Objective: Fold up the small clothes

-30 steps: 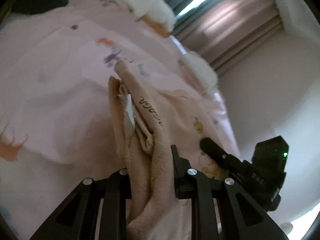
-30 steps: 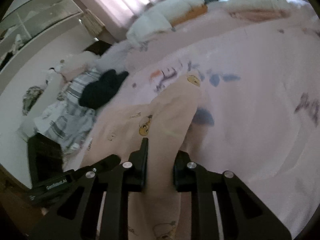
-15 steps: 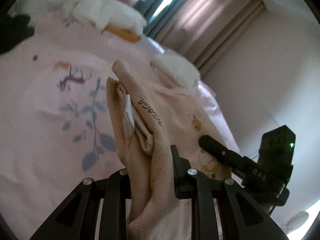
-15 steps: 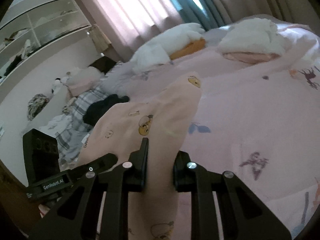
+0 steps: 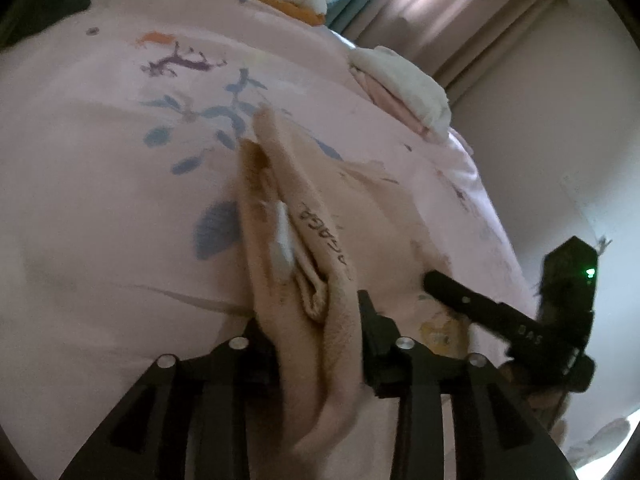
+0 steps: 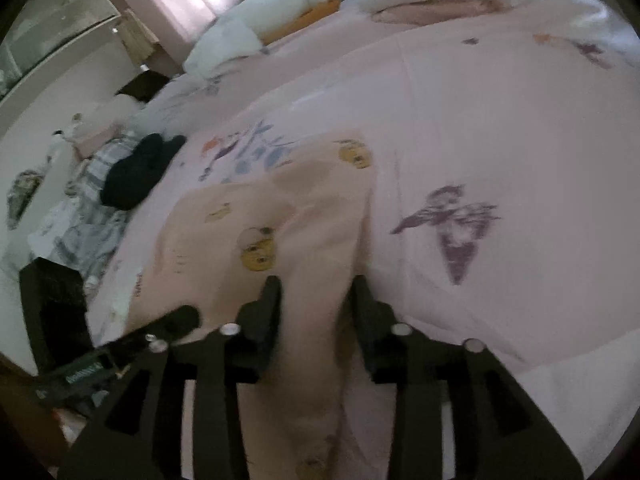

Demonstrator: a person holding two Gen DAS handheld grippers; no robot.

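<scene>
A small peach garment (image 5: 304, 216) with yellow cartoon prints lies stretched across the pink bed cover (image 5: 100, 160). Its bunched waistband edge, with a white label, sits between the fingers of my left gripper (image 5: 310, 312). Those jaws are opening, and the cloth still fills the gap. In the right wrist view the garment (image 6: 280, 208) runs away from my right gripper (image 6: 316, 282). Its jaws are opening too, with a strip of cloth lying loose between them. Each view shows the other gripper beside the garment: the right one (image 5: 480, 312) and the left one (image 6: 168, 324).
White pillows (image 6: 272, 12) and a folded white and pink blanket (image 5: 400, 76) lie at the head of the bed cover (image 6: 480, 120). A black garment (image 6: 136, 172) and plaid clothes (image 6: 88, 232) are piled at the left. Curtains and a shelf stand behind.
Both grippers came down toward the bed with the garment, which now rests on the cover. Both pairs of jaws stand wider than before.
</scene>
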